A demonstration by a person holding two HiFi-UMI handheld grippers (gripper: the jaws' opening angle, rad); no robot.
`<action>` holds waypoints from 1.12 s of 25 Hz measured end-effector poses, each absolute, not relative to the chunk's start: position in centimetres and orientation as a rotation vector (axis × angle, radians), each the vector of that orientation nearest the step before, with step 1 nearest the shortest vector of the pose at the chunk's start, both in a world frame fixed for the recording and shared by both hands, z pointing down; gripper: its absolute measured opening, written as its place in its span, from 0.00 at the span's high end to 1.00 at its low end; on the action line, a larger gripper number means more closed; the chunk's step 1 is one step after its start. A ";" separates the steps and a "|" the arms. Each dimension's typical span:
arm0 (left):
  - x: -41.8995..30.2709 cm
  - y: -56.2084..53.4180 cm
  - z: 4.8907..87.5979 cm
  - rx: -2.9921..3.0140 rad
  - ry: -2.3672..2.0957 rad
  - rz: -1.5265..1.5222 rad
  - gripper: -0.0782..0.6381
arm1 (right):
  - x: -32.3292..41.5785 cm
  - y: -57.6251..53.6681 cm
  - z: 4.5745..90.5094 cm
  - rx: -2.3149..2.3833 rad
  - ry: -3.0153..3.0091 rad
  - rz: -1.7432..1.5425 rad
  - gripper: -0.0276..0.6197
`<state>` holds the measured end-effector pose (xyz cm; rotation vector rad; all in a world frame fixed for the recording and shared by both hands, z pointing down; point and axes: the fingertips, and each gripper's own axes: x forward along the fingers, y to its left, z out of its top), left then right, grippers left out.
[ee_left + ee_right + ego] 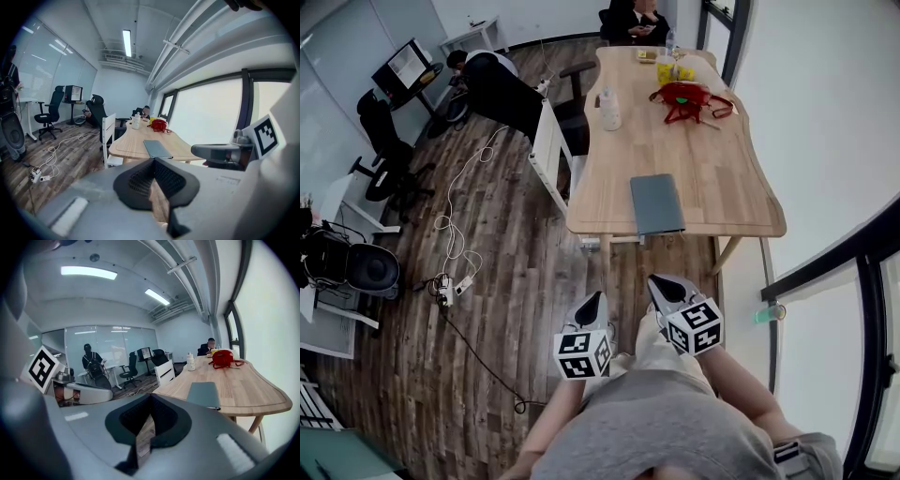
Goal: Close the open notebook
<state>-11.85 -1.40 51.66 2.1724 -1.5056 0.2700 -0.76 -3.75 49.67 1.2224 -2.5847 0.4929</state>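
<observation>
Surface (712,159): pale wood, over dark plank floor (516,309).
Notebook (656,203): grey, lying closed at the surface's near edge.
Left tool (596,298): jaws together, empty, above the floor.
Right tool (656,281): jaws together, empty, short of the surface.

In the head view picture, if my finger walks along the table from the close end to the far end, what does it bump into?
First the grey notebook → red bag → yellow object → seated person at the far end.
</observation>
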 end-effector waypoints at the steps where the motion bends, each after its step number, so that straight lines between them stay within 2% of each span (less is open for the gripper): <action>1: -11.9 -1.2 51.7 2.175 -1.506 0.268 0.88 | -0.8 -3.4 49.5 1.220 -2.590 0.490 0.95; 28: -13.2 -0.9 51.5 2.160 -1.522 0.256 0.88 | -2.3 -2.6 48.0 1.212 -2.639 0.436 0.96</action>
